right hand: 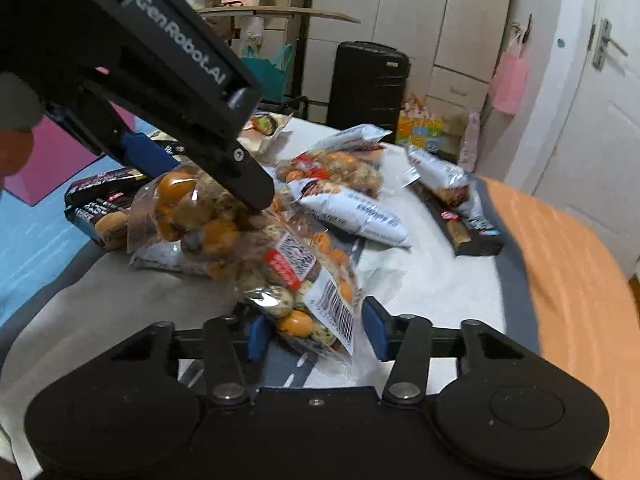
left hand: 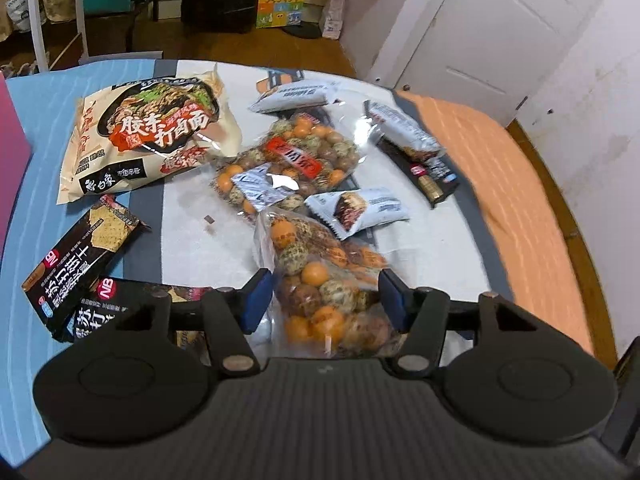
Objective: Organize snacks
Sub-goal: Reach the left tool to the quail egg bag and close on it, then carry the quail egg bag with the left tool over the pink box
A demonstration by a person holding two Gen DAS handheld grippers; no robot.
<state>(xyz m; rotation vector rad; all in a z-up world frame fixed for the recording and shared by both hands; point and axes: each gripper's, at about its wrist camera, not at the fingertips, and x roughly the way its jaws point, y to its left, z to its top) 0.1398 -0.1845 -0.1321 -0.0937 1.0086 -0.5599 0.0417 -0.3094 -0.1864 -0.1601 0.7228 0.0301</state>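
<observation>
Right wrist view: both grippers clamp one clear candy bag (right hand: 256,240), left gripper (right hand: 192,184) at its far end, right gripper (right hand: 316,330) at its near end, sharing its floppy weight above the bedspread (right hand: 440,280).

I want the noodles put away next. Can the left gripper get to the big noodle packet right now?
Probably not yet. The left gripper is already busy with a bag of nuts between its fingers. The noodle packet lies uncovered farther away, so letting go comes first.
</observation>
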